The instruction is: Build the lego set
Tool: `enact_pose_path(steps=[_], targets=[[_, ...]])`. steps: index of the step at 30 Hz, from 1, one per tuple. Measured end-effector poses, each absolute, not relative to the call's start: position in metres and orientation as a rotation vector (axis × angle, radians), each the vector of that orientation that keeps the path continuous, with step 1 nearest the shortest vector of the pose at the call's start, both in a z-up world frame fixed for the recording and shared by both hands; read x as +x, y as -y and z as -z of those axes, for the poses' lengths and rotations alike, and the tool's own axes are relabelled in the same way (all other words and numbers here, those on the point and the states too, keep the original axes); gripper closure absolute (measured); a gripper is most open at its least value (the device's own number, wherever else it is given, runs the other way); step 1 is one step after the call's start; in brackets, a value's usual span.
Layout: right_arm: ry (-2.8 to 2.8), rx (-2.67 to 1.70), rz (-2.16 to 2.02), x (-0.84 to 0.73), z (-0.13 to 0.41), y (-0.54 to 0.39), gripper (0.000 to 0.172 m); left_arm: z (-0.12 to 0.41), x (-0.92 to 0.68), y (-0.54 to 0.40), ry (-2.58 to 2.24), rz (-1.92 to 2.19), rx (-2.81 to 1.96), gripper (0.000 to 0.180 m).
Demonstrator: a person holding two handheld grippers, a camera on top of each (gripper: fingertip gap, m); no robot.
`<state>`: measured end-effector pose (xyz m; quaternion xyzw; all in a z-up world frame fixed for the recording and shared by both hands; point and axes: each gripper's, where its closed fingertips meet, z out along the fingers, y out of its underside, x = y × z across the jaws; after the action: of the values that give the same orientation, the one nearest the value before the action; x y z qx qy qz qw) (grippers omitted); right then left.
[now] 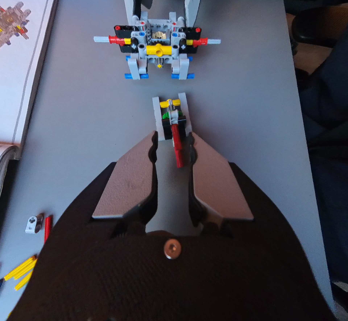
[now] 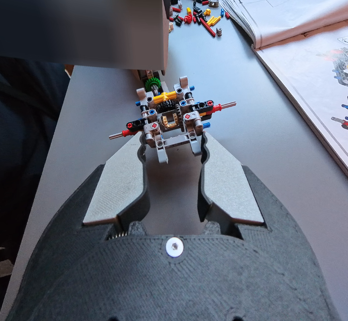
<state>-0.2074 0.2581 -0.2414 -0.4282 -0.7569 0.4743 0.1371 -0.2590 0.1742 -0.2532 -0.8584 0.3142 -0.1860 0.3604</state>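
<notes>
The left gripper (image 1: 173,136) was seen clenched on a small brick sub-assembly (image 1: 172,119), whose pale grey side beams were gripped between the fingertips. A red axle (image 1: 178,148) stuck back from it toward the camera between the fingers, and a yellow cross-piece and a green gear were carried at its far end. Just beyond it, apart by a strip of bare grey table (image 1: 75,114), a larger grey brick frame (image 1: 157,46) was placed, with red-tipped axles out to left and right. That frame (image 2: 169,117) was held at its near end by the right gripper (image 2: 172,142), whose dark pads were pressed against the frame's grey side legs. An open instruction booklet (image 2: 301,29) was spread on the right in the right wrist view, and loose small parts (image 2: 197,16) were scattered far behind. Yellow rods (image 1: 20,272) and a grey connector (image 1: 33,224) were left at the near left.
</notes>
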Motion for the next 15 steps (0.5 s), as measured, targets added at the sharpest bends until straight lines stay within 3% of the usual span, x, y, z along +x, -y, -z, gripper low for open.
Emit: enact_pose_path(steps=[15], targets=[[2.226,-1.206,-1.357,-0.2063,0.243,-0.2483,0.116,0.2459,-0.2548,-0.1739,-0.841,0.406,-2.196,0.158]])
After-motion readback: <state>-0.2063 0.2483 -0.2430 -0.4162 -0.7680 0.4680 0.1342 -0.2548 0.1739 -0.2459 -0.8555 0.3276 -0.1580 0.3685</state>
